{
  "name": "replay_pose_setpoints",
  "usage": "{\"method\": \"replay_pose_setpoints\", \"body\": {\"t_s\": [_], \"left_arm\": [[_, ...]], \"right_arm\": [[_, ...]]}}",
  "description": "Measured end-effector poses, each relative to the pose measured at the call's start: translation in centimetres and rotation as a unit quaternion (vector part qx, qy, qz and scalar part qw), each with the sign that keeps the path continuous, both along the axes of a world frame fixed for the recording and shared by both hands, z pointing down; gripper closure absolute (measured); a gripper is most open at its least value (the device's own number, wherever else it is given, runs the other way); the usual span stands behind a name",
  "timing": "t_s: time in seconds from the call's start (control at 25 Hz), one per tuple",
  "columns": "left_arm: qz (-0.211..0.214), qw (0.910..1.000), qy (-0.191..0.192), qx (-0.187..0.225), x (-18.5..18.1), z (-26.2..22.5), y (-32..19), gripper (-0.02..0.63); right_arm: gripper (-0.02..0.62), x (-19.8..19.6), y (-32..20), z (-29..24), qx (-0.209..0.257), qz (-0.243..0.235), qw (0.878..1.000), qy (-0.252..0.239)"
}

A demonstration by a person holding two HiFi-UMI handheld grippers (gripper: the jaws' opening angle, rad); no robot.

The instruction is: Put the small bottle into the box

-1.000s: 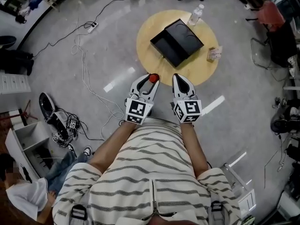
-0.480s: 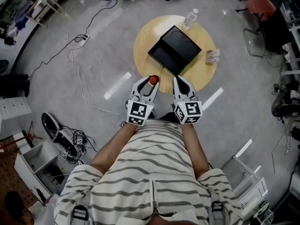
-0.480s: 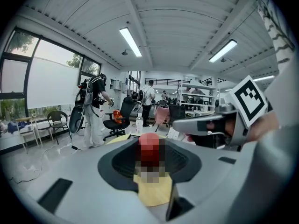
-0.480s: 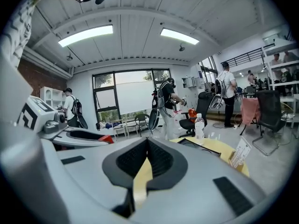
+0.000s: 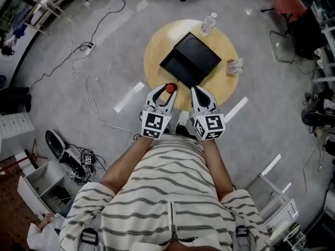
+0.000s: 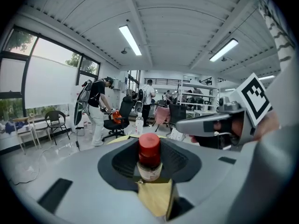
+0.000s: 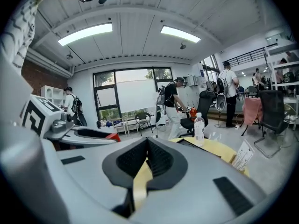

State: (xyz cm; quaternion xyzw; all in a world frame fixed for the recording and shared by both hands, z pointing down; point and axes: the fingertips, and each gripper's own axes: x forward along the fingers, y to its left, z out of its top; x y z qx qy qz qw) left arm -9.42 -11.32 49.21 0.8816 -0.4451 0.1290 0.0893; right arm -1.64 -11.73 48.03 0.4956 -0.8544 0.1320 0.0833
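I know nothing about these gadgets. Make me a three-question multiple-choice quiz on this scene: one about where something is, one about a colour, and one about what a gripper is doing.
1. Where does the black box sit?
A. on the floor
B. on the round table
C. on an office chair

2. What colour is the cap of the small bottle?
A. red
B. blue
C. green

3. How does the right gripper stand?
A. clamped on a mug
B. jaws wide apart
C. jaws together, nothing between them

Answers:
1 B: the head view shows the black box resting on the round table.
2 A: the small bottle, gripped by the left gripper, has a red cap.
3 C: the right gripper view shows its pads meeting with nothing between them.
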Motion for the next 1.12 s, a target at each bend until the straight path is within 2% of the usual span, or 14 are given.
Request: {"method": "replay_pose_setpoints", "body": {"t_s": [0.36,0.68,1.12], "left_arm": [[-0.003,0.9999,-0.012,-0.002,2.7,1.3,-3.5,0.457],[-0.009,0.9995,-0.012,-0.029,3.6,3.7,-6.8,0.459],[0.015,0.9983,-0.04,-0.041,5.9,7.1,-9.2,0.457]], "right_arm": [[0.577,2.8,-2.2,1.4,-0.013,0.004,1.0,-0.005],[0.577,3.4,-3.1,3.0,-0.033,0.002,0.999,-0.003],[0.577,4.6,-3.6,5.3,-0.06,0.01,0.998,-0.011]]}}
